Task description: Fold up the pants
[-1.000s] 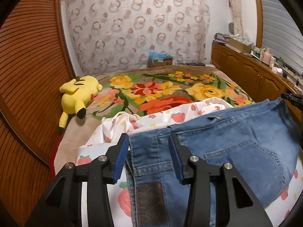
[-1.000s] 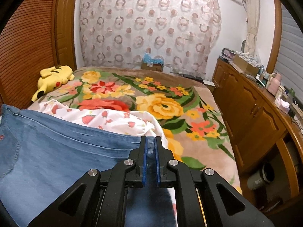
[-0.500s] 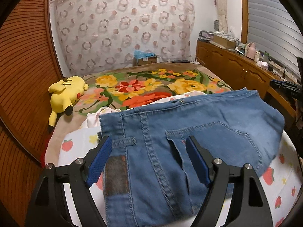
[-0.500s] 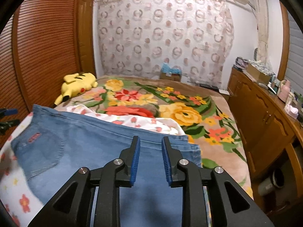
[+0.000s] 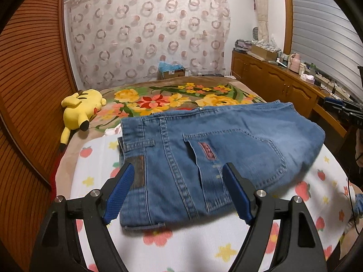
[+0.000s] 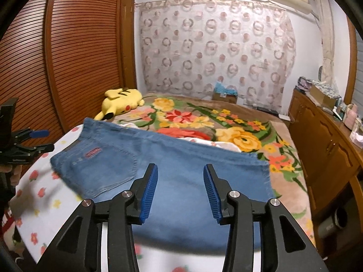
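Folded blue jeans [image 5: 215, 151] lie flat on the white fruit-print sheet [image 5: 195, 238], back pocket up; the right wrist view shows the same jeans [image 6: 158, 165] from the other side. My left gripper [image 5: 179, 192] hovers wide open just short of the waistband end, nothing between its blue pads. My right gripper [image 6: 180, 188] hangs above the jeans' near edge, its jaws opening, with only cloth seen below the gap and no pad pressing on it. The left gripper [image 6: 29, 142] also shows at the left edge of the right wrist view.
A yellow plush toy [image 5: 81, 111] lies on the floral blanket [image 5: 177, 99] by the slatted wooden wall [image 5: 25, 86]. A wooden cabinet [image 6: 324, 145] with clutter runs along the right. A cardboard box [image 5: 172, 72] sits at the bed's far end, before the curtain.
Both grippers let go of the jeans, opened and drew back toward me. The jeans dropped from being held up to lying flat and folded on the sheet.
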`<state>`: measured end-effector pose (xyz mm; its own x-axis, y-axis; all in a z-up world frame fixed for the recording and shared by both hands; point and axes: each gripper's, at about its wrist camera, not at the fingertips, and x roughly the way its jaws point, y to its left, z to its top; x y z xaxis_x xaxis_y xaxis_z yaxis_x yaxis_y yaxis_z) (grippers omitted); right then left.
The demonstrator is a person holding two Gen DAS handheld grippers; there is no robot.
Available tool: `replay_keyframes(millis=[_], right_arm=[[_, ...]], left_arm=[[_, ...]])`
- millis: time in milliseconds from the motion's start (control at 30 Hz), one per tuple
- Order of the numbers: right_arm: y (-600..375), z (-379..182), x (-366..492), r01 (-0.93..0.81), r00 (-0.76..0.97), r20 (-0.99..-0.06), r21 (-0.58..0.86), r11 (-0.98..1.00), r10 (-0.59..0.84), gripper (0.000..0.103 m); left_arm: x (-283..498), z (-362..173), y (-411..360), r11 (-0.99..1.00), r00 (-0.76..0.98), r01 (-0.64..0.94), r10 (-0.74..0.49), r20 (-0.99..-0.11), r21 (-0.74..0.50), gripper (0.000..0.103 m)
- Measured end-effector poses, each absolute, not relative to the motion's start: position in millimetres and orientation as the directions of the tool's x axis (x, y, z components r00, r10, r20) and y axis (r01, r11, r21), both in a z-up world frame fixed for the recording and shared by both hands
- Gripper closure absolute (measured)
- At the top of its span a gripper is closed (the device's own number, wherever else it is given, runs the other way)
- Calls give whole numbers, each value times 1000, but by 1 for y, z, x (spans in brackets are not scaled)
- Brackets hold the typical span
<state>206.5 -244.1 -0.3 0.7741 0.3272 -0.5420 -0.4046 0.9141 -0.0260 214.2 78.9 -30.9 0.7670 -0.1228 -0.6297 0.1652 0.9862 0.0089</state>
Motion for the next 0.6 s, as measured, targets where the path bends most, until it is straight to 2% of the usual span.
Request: replay_keyframes(millis=[333,600], right_arm=[[-234,0,189,-461,724,-567,25,887,392,58],[-219,-33,200,-486,648,-643,65,871,409,58]], left_arm=[[190,-42,91,989,760,148,-123,-638,-15,23],[188,-64,109,992,734,121,-108,-671,-27,23]])
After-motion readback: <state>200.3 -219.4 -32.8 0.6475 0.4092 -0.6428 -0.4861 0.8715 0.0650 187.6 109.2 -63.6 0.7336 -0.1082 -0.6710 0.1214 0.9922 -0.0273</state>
